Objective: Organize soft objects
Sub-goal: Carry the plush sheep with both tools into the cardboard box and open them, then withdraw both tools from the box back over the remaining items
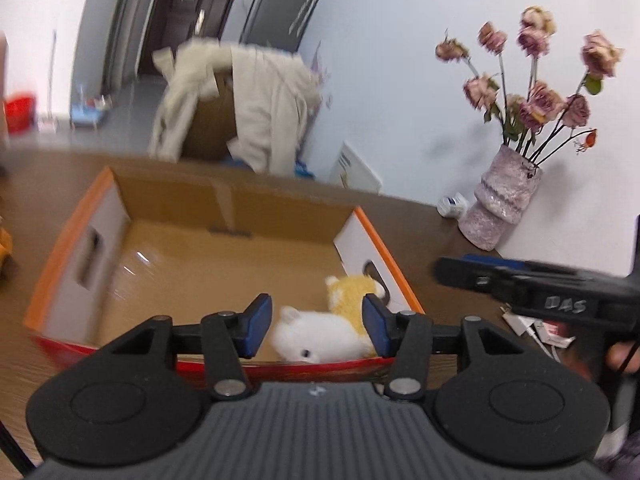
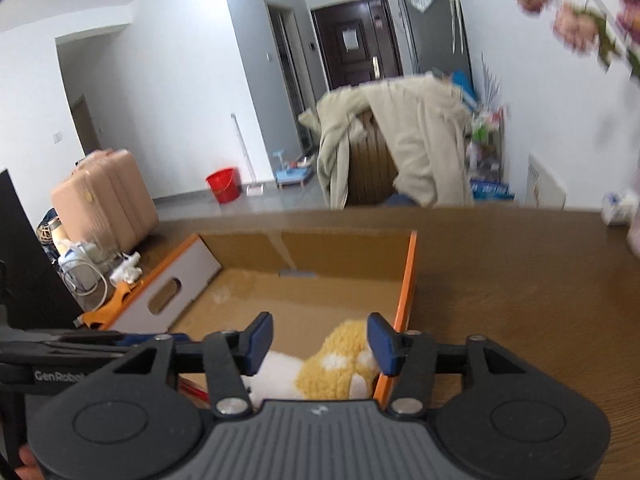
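Toys sit low in the middle of both pictures, down in the near corner of the cardboard box (image 1: 224, 248). You put them there because the job is to tidy the soft things into one place. The white plush toy (image 1: 308, 334) lies beside the yellow plush toy (image 1: 352, 290), and the two touch.

Your left gripper (image 1: 316, 326) has its blue pads spread apart. The white toy shows between them, but the pads do not squeeze it. Your right gripper (image 2: 320, 342) is spread too, with the yellow toy (image 2: 340, 364) showing in the gap, and nothing is pinched. In the left picture you see that gripper again, sticking in from the right edge.

The toys look fluffy and squashy, so I think they will bend when you press them. The yellow one is curly like a lamb. The box is stiff brown card inside, with an orange rim, white end walls and a cut-out handle hole. It rests on a smooth brown wooden table (image 2: 520, 300).

At the right of the left picture, a bumpy pinkish vase (image 1: 500, 204) holds dry roses.
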A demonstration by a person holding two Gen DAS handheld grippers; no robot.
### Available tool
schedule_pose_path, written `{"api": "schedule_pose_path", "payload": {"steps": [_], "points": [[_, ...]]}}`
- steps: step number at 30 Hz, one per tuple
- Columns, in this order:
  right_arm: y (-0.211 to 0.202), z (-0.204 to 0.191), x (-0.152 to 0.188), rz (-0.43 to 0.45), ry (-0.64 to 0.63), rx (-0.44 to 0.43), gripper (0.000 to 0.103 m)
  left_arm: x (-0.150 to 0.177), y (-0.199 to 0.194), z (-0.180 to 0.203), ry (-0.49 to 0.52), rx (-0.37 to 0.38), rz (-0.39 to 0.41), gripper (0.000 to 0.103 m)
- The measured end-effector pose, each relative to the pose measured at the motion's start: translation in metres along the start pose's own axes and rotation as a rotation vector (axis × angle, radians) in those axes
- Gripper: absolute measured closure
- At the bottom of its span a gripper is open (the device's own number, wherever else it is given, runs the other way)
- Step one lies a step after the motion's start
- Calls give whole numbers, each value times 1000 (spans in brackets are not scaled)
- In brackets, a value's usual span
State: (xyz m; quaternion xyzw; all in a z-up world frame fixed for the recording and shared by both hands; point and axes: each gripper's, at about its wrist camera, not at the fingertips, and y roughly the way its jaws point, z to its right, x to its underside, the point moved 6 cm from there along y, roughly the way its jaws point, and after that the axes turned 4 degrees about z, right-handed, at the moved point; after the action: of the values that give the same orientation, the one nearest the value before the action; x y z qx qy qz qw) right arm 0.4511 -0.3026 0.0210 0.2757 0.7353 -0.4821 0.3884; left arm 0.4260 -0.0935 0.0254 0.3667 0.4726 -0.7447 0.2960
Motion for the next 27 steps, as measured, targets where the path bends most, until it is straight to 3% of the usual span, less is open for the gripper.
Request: {"api": "schedule_pose_path", "payload": {"steps": [3,7,14,18,27], "points": [[-35,-14,-11,52,-50,22,35,-8,-39,-3,51,-67,48,34],[-78,-33,-16,99,-88,36,30,-9,-98,-11,91,-152,121,22],[-144,-67,2,163,-152,56,20,18,-179,-23,146,-273,209,11],[-181,-80,28,210,-149,59,16,50,-223,-24,154,-270,254,1],[-245,-114,117,338,-164,85,14,133,-286,-10,147,-324,401,0]]}}
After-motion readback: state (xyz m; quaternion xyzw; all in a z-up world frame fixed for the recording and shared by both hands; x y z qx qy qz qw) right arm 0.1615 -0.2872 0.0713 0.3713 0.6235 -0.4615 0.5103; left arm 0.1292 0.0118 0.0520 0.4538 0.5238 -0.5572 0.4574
